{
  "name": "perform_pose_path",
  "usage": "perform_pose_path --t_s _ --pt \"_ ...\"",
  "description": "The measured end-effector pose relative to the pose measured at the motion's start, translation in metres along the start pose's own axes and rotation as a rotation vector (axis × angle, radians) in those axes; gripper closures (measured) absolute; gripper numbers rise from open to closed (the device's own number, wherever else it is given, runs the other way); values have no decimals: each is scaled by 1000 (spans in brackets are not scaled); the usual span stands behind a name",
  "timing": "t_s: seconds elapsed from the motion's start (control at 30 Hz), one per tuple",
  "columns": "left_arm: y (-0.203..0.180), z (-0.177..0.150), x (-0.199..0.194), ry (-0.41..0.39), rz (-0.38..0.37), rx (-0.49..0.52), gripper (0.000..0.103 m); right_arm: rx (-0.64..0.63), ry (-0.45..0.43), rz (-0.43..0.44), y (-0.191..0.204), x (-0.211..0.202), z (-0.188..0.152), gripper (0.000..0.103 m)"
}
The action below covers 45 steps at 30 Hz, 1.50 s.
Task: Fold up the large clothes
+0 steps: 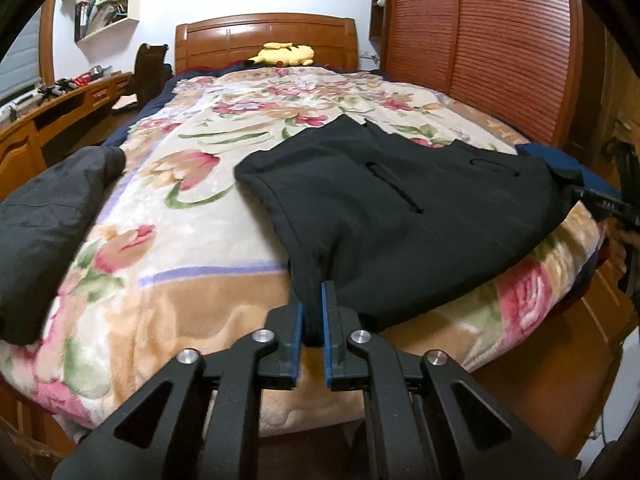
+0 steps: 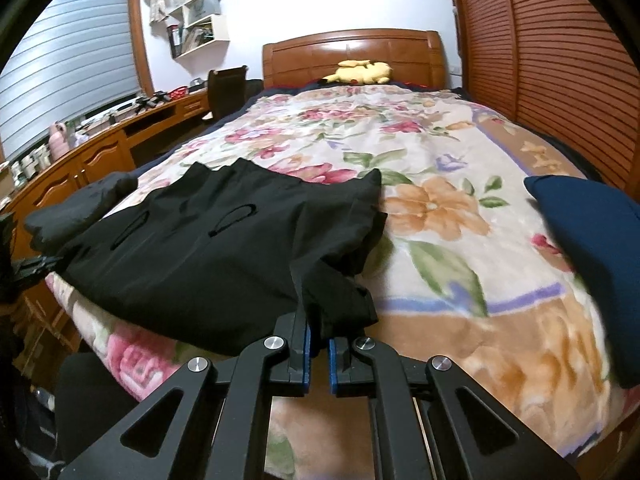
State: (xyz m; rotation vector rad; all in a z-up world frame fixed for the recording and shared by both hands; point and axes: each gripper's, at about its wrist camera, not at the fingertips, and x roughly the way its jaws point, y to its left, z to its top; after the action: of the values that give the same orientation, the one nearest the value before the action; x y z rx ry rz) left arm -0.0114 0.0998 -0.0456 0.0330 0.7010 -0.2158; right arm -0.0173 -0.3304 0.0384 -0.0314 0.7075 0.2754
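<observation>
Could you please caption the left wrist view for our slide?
Left gripper clamps the black garment's near edge on the floral blanket.

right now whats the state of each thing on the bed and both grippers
left gripper: shut on black jacket's near edge
right gripper: shut on the same jacket's near edge
black jacket: spread flat on the floral blanket
dark padded coat: bunched at the side
blue garment: lying aside

White-walled bedroom, wooden bed (image 1: 266,38), louvred wardrobe (image 2: 560,60), desk (image 2: 100,152), blinded window (image 2: 68,52).
</observation>
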Motion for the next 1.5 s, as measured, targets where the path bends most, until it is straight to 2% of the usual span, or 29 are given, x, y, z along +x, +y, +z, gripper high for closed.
perform_pose_path --t_s 0.1,0.13,0.17,0.2,0.27,0.33,0.57,0.73,0.87,1.2,1.5 --pt "-2 -5 -10 -29 27 8 80 -25 11 -30 8 -3 0 97" --pt "-2 -6 -15 -44 22 2 65 -36 14 -38 9 -5 0 97" --pt "-2 -7 -19 -54 18 -4 55 -44 17 -47 11 -5 1 97" --pt "-2 -7 -22 -65 9 -11 51 -47 18 -54 13 -6 1 97" --pt "-3 -5 -26 -74 -4 -15 29 -45 19 -60 14 -6 1 97" --pt "-7 -2 -29 -94 -12 -12 22 -37 17 -61 16 -5 2 97" --pt "-37 17 -20 -126 -65 -14 22 -59 15 -48 15 -9 8 97" --pt "-67 34 3 -98 -119 0 22 -102 -20 -27 24 -20 22 97" --pt "-84 44 19 -71 -134 10 22 -121 -38 -9 29 -27 25 97" --pt "-119 47 70 33 -135 44 22 -169 -51 7 33 -28 25 97" --pt "-126 42 87 61 -101 79 21 -164 -41 0 35 -28 23 97"
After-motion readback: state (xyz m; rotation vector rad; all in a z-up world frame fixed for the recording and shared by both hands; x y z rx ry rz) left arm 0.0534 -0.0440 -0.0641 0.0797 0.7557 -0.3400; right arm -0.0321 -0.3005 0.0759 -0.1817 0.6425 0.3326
